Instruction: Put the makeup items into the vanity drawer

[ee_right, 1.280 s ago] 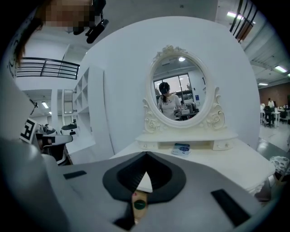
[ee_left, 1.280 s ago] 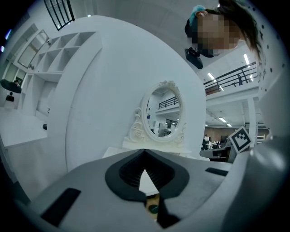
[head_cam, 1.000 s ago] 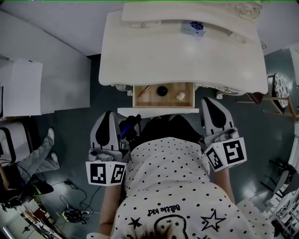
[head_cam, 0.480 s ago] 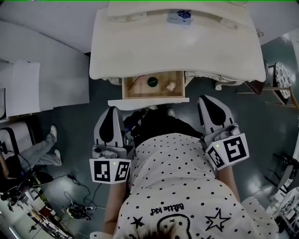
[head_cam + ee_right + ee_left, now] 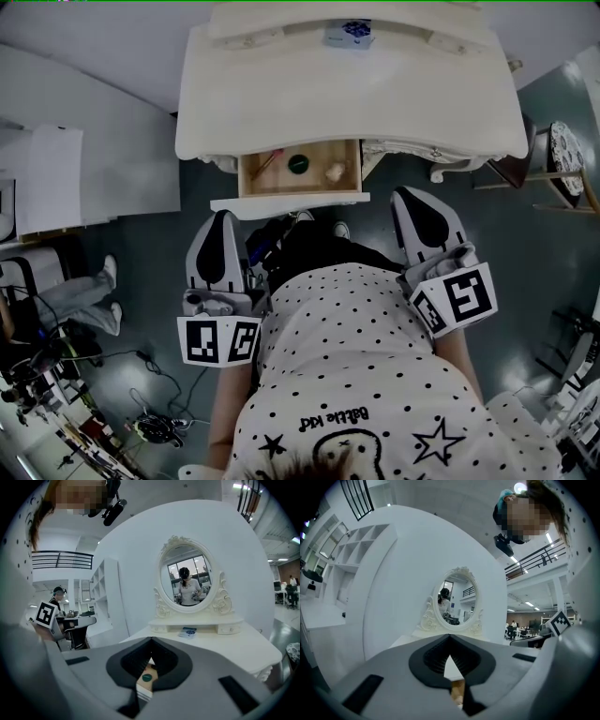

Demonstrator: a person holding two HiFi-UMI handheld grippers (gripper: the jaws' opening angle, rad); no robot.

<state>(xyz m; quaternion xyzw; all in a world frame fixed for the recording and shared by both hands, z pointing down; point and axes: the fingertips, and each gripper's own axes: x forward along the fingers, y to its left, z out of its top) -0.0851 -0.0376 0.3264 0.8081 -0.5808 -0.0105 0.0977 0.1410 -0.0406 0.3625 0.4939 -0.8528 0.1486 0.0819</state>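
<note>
Wood drawer (image 5: 314, 184): open under the near edge of the cream vanity (image 5: 347, 94).
Makeup items: in the drawer I see a thin stick (image 5: 267, 161) left, a dark round pot (image 5: 298, 163) in the middle and a pale lump (image 5: 333, 172) right.
Left gripper (image 5: 223, 216): fingers closed, empty, near the drawer's left.
Right gripper (image 5: 411, 194): fingers closed, empty, near the drawer's right.
In my way: white front panel (image 5: 289, 203) lies between grippers and items.
Around: blue box (image 5: 348, 33) on the far shelf; cables (image 5: 155, 427) near left.

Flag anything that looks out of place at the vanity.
The drawer stands open with three items inside, and a small blue box sits alone on the vanity top. Nothing looks spilled or damaged.
</note>
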